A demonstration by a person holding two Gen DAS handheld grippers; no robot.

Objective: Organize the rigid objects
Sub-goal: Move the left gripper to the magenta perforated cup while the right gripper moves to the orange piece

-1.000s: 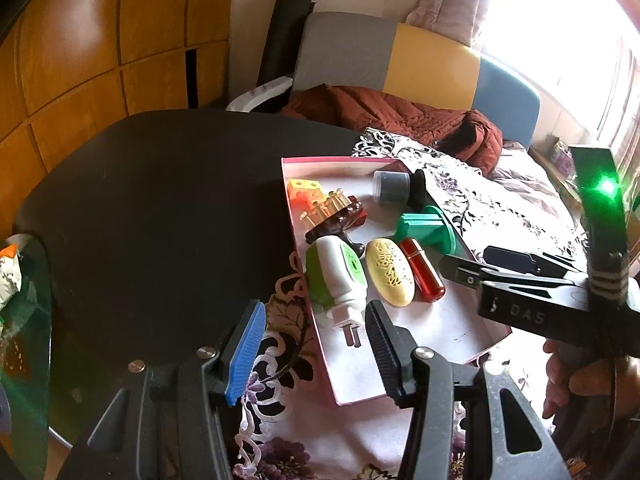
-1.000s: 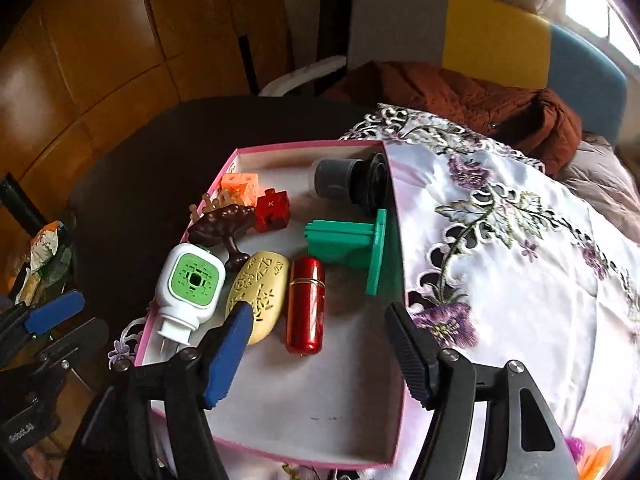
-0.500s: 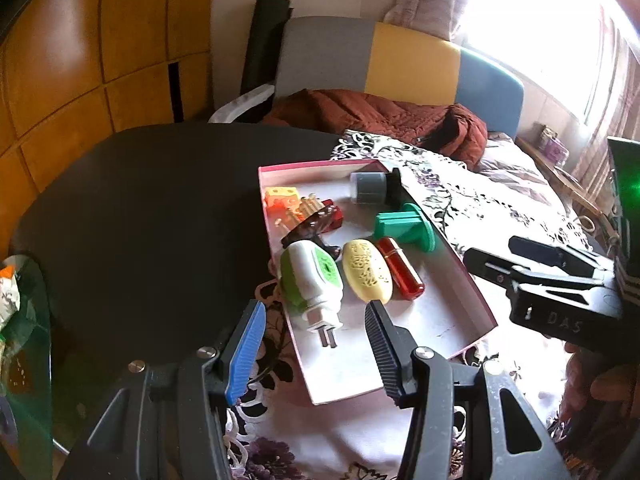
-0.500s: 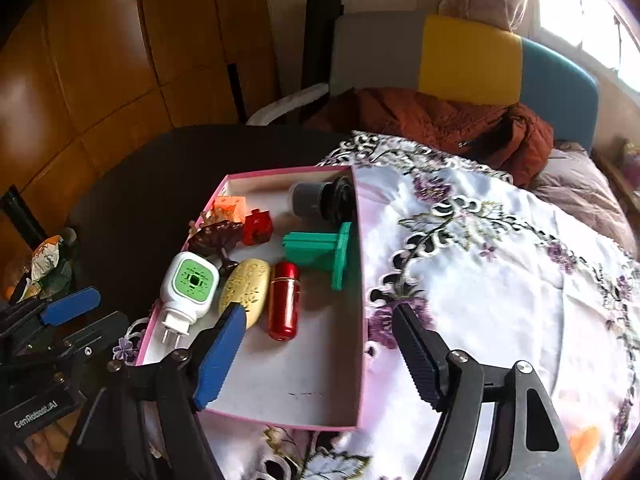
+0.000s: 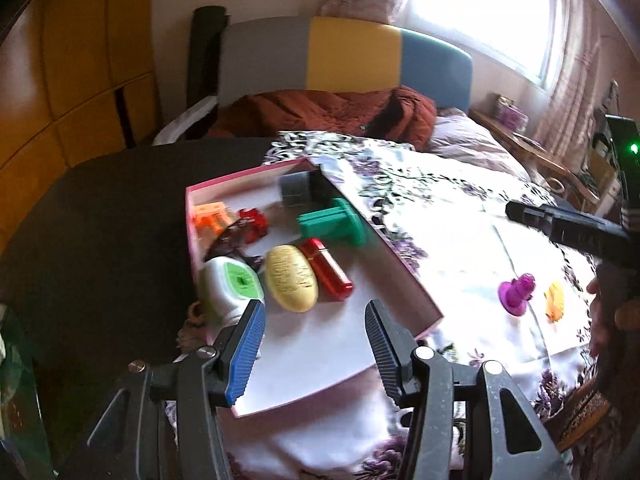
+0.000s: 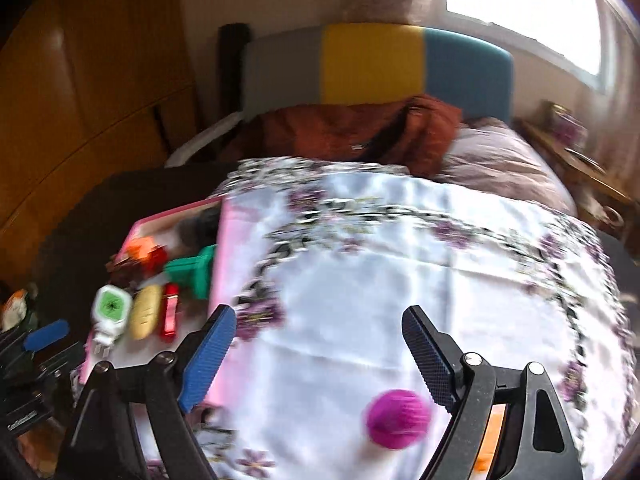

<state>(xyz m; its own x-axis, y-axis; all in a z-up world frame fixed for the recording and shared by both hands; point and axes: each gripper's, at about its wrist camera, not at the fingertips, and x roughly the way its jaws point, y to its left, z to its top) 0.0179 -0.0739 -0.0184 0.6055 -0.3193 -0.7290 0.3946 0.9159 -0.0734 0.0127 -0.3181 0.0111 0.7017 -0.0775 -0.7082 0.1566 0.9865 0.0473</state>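
Observation:
A pink box (image 5: 416,292) lies on the flowered cloth and holds a white-green plug-in device (image 5: 232,284), a yellow oval case (image 5: 291,278), a red tube (image 5: 326,267), a green spool (image 5: 334,226), a grey cylinder (image 5: 294,190) and small orange and red pieces. My left gripper (image 5: 314,346) is open and empty over the box's near end. My right gripper (image 6: 320,354) is open and empty above the cloth, right of the box (image 6: 224,248). A purple toy (image 5: 517,295) and an orange toy (image 5: 554,302) lie on the cloth; the purple one (image 6: 398,418) sits between the right gripper's fingers.
The dark round table (image 5: 100,216) extends left of the box. A bed with a brown jacket (image 5: 332,112) and a grey-yellow-blue headboard (image 5: 352,56) stands behind. A glass edge (image 5: 16,380) shows at far left. The right gripper's body (image 5: 572,228) reaches in from the right.
Both grippers have pulled back and swung right. The right gripper has left the box and now hovers over the cloth by the purple toy. The box contents have not moved.

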